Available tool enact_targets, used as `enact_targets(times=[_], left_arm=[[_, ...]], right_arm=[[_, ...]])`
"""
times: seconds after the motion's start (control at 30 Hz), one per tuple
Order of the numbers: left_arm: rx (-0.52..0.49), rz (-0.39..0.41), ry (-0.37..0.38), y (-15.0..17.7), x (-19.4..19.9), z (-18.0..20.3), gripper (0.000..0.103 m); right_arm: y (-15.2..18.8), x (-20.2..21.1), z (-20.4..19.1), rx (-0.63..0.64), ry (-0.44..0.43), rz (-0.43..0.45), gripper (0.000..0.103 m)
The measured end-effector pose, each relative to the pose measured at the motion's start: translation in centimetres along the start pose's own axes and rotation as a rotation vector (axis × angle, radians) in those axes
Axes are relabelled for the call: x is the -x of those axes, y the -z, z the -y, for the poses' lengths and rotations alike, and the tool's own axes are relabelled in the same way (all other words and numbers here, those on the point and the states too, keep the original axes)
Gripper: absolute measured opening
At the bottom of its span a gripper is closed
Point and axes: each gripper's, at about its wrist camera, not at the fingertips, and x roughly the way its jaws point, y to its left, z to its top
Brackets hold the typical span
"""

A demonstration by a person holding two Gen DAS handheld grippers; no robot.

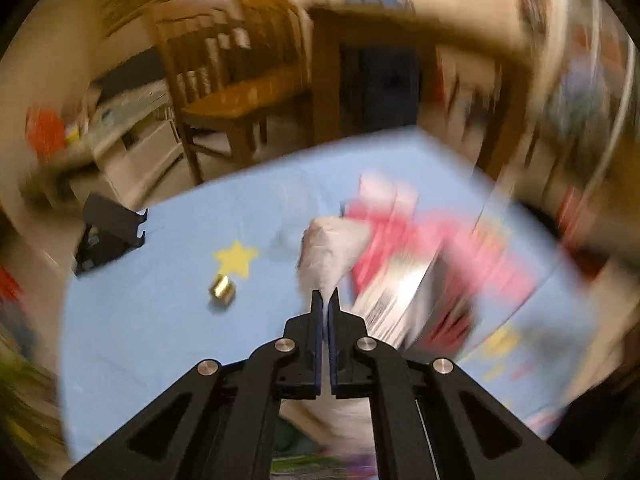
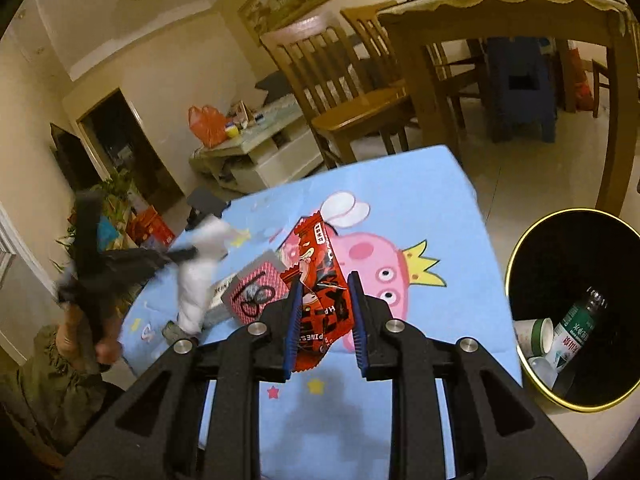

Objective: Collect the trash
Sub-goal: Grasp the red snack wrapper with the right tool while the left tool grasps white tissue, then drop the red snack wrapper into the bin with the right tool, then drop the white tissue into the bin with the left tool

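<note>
Nearest the lens in the right wrist view, the right gripper [image 2: 325,312] fills the lower middle of the frame, its blue-padded jaws clamped on a red snack wrapper [image 2: 320,292] that stands up between them and leans toward the upper left. It looks like thin printed foil: very light, limp, crinkly and a little slick, so a pinch across its middle, as now, is the sensible hold; a grip near a loose edge would likely let it slide or fold away. At the right edge of that frame sits a black bin [image 2: 576,308] with a gold rim, already holding a green-labelled bottle [image 2: 576,328] and a paper cup [image 2: 534,334], just beside the blue cartoon tablecloth [image 2: 440,208]. A grey and pink flat packet [image 2: 256,288] lies on the cloth left of the wrapper. In the left wrist view, heavily blurred, the left gripper [image 1: 327,300] at lower centre is clenched on a white crumpled tissue [image 1: 332,248], which bulges above the closed tips; it seems soft, weightless and compressible, so any pinch on a fold should keep it. A small gold cap [image 1: 223,289] rests on the cloth left of centre, near a yellow star; being small, stiff and round, it may roll, and would want a grip across its sides.
</note>
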Motion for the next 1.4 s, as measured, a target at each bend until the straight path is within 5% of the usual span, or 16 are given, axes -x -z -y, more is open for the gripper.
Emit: enact_targets(times=[0.07, 0.17, 0.23, 0.47, 0.67, 0.8, 0.87, 1.0, 1.13, 1.4], left_arm=[[0.135, 0.091, 0.083, -1.3, 3.1, -2.4, 0.002], [0.156, 0.131, 0.054, -2.2, 4.4, -2.8, 0.002], [0.116, 0.121, -0.019, -2.1, 4.0, -1.6, 0.002], [0.125, 0.055, -0.009, -1.4, 2.1, 1.0, 0.002], [0.04, 0.132, -0.003, -4.3, 3.9, 4.7, 0.002], [-0.016, 0.152, 0.072, -6.2, 3.7, 8.3, 0.002], [-0.047, 0.15, 0.109, -6.9, 3.2, 10.3, 0.002], [-0.102, 0.139, 0.185, -8.3, 1.2, 14.9, 0.002], [-0.144, 0.114, 0.249, -9.2, -1.3, 19.4, 0.002], [-0.259, 0.072, 0.339, -10.0, -5.9, 28.7, 0.002]], right_arm=[[0.0, 0.6, 0.3, -0.009, -0.006, 0.016, 0.023], [-0.1, 1.2, 0.8, -0.022, -0.006, 0.031, 0.023], [-0.1, 1.4, 1.1, -0.028, -0.001, 0.032, 0.023], [-0.7, 2.3, 2.8, -0.069, 0.066, 0.048, 0.023], [-5.0, 6.7, 6.9, -0.113, 0.258, 0.194, 0.023], [-5.5, 6.8, 11.5, -0.177, 0.383, 0.181, 0.024], [-4.5, 5.5, 13.9, -0.221, 0.433, 0.117, 0.028], [-2.7, 4.8, 17.5, -0.33, 0.489, 0.062, 0.061], [-2.6, 8.4, 17.6, -0.367, 0.551, 0.218, 0.083], [-1.6, 14.5, 17.7, -0.419, 0.649, 0.436, 0.092]])
